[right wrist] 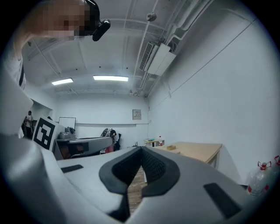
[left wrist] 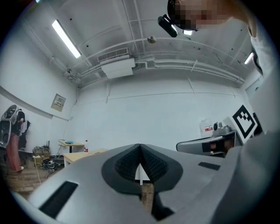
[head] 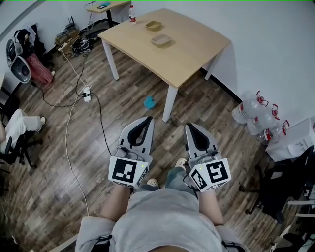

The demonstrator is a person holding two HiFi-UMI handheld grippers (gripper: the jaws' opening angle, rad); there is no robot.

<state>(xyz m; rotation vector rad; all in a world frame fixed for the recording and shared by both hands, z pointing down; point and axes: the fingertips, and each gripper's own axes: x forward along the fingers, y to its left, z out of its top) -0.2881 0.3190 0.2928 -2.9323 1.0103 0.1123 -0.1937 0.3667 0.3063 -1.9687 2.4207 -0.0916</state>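
Note:
I hold both grippers side by side in front of my body, above the wooden floor. My left gripper (head: 145,121) is shut with nothing between its jaws; its tips meet in the left gripper view (left wrist: 140,147). My right gripper (head: 191,127) is also shut and empty, its tips touching in the right gripper view (right wrist: 141,149). Both point toward a light wooden table (head: 192,56) a short distance ahead. Two shallow trays (head: 161,39) and a bottle (head: 132,14) stand on the table.
A blue object (head: 149,103) lies on the floor by a table leg. Cables and a power strip (head: 86,92) run across the floor at left. Large water bottles (head: 256,115) stand at right by the wall, near a black chair (head: 275,189). A small desk (head: 106,6) stands at the back.

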